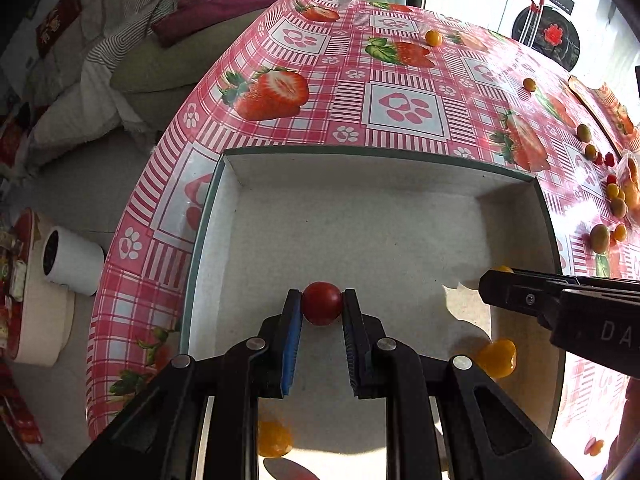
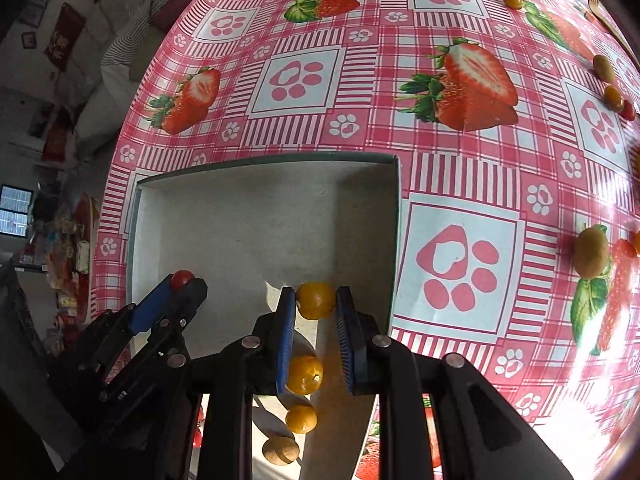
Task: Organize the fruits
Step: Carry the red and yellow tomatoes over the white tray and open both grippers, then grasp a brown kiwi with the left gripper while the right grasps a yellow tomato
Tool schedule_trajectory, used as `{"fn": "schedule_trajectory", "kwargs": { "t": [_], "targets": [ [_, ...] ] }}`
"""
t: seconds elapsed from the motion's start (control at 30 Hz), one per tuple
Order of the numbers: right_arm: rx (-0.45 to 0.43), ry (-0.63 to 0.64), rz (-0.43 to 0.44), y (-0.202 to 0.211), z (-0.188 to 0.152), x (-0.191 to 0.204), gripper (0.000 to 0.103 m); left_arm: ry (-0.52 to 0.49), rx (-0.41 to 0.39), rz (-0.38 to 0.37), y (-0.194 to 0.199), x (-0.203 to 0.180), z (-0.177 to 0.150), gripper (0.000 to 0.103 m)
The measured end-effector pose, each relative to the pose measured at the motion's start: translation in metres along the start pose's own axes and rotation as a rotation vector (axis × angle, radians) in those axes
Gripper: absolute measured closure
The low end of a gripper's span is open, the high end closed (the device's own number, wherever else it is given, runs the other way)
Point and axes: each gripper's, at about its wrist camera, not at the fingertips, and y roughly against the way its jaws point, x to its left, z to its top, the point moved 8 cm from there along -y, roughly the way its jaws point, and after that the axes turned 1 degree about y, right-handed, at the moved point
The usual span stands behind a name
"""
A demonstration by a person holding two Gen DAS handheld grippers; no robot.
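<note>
A shallow white cardboard box (image 1: 360, 184) with a green rim lies on the table; it also shows in the right wrist view (image 2: 240, 200). My left gripper (image 1: 321, 298) is shut on a red cherry tomato (image 1: 321, 308) and holds it over the box; it appears at the left of the right wrist view (image 2: 182, 280). My right gripper (image 2: 315, 294) is shut on a yellow cherry tomato (image 2: 315, 301) over the box's right side; it enters the left wrist view from the right (image 1: 496, 276). Yellow tomatoes (image 2: 304, 374) and a brownish fruit (image 2: 281, 450) lie in the box below.
The table has a pink strawberry-and-paw tablecloth (image 2: 460, 216). Several loose small yellow, green and red fruits lie scattered at the right (image 1: 600, 236) and far side (image 1: 433, 37). A large green-yellow fruit (image 2: 591, 252) lies to the right. A sofa (image 1: 160, 64) stands beyond the table's left edge.
</note>
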Motion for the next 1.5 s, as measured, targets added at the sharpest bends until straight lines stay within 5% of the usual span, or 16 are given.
{"fn": "schedule_trajectory", "kwargs": {
  "t": [0.17, 0.4, 0.87, 0.9, 0.93, 1.0, 1.2, 1.5],
  "targets": [
    [0.003, 0.01, 0.018, -0.002, 0.001, 0.006, 0.076, -0.003, -0.002, 0.006, 0.003, 0.0, 0.0, 0.081],
    [-0.067, -0.022, 0.1, 0.03, 0.001, 0.007, 0.038, -0.017, -0.004, 0.003, 0.006, 0.002, 0.0, 0.081],
    [-0.162, -0.124, 0.047, 0.096, -0.045, -0.07, 0.037, -0.001, -0.012, -0.122, 0.019, -0.014, -0.004, 0.08],
    [-0.161, -0.135, 0.038, 0.098, -0.05, -0.078, 0.037, 0.007, -0.011, -0.142, 0.02, -0.016, -0.004, 0.078],
    [-0.161, -0.147, 0.028, 0.099, -0.053, -0.086, 0.035, 0.014, -0.012, -0.16, 0.021, -0.018, -0.003, 0.049],
    [-0.163, -0.17, 0.007, 0.103, -0.062, -0.103, 0.032, 0.032, -0.069, -0.17, 0.031, -0.018, 0.0, 0.016],
    [-0.162, -0.219, -0.043, 0.112, -0.086, -0.141, 0.032, -0.01, -0.07, -0.143, 0.044, -0.037, 0.006, 0.016],
    [-0.172, -0.268, -0.129, 0.122, -0.096, -0.185, 0.032, -0.178, -0.109, -0.177, 0.078, -0.123, 0.019, 0.016]
  ]
}}
